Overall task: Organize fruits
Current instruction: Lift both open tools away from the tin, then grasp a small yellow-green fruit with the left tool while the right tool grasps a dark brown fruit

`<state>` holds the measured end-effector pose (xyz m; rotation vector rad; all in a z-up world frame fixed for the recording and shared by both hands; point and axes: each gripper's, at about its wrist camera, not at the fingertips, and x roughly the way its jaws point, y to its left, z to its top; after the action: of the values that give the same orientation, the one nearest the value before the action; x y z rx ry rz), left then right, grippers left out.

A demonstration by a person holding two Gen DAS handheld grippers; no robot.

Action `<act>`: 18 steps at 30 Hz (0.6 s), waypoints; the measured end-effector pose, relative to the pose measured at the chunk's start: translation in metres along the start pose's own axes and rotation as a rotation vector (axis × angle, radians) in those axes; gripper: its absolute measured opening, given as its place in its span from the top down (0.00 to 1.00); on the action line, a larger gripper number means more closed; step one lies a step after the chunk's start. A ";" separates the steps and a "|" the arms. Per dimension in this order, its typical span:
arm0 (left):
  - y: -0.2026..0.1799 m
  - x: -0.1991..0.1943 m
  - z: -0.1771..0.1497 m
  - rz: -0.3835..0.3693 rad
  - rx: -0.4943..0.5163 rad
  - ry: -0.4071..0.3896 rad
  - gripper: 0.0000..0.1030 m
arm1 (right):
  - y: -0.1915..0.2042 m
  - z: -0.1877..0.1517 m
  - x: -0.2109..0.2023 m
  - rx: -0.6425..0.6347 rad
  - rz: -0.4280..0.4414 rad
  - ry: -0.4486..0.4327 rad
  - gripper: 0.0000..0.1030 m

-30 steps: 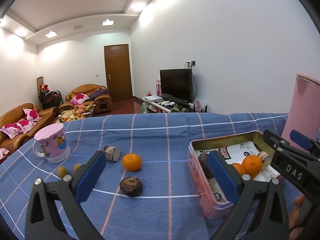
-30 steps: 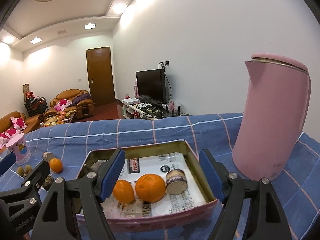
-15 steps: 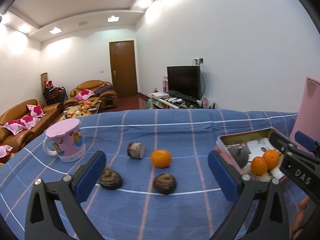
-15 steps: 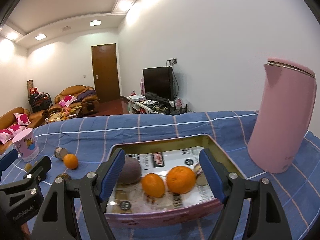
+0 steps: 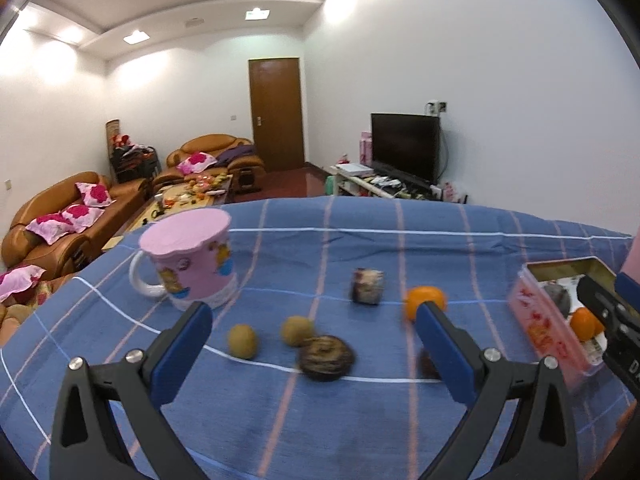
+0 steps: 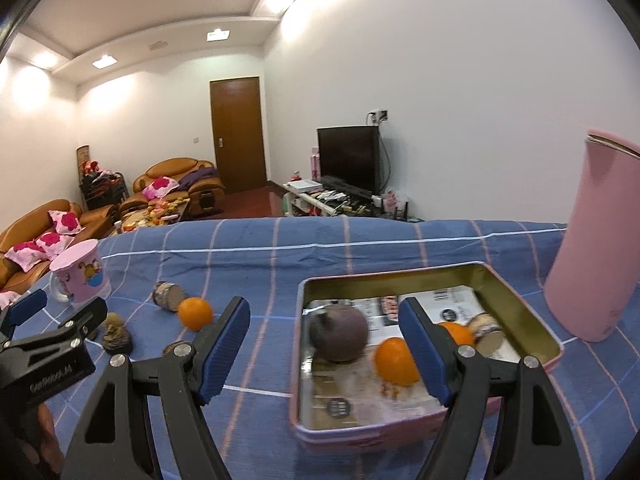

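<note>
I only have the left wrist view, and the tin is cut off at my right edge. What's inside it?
Observer: A dark round fruit, two oranges and a small jar on its side, all on printed paper.
Operator: Anything standing past it?
Observer: A tall pink kettle, upright on the cloth beside the far right corner of the tin.
Operator: Is the right gripper carrying fruit?
Observer: No. The right gripper has its jaws open with nothing held between the pads.
</note>
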<state>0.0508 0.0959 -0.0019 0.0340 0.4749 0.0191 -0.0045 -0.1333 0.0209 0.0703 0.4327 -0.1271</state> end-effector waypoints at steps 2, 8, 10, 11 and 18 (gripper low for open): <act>0.007 0.003 0.001 0.026 0.011 -0.001 0.00 | 0.009 0.000 0.003 -0.008 0.014 0.010 0.24; 0.043 0.018 0.005 0.110 -0.015 0.035 0.00 | 0.040 -0.002 0.014 -0.057 0.062 0.052 0.25; 0.056 0.023 0.006 0.128 -0.044 0.053 0.00 | 0.049 -0.002 0.019 -0.076 0.092 0.076 0.25; 0.061 0.024 0.005 0.132 -0.053 0.058 0.00 | 0.054 -0.003 0.022 -0.085 0.106 0.091 0.25; 0.091 0.035 0.005 0.158 -0.113 0.107 0.00 | 0.087 -0.009 0.056 -0.113 0.194 0.255 0.25</act>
<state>0.0830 0.1875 -0.0105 -0.0409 0.5765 0.2038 0.0542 -0.0526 -0.0072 0.0172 0.6837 0.0990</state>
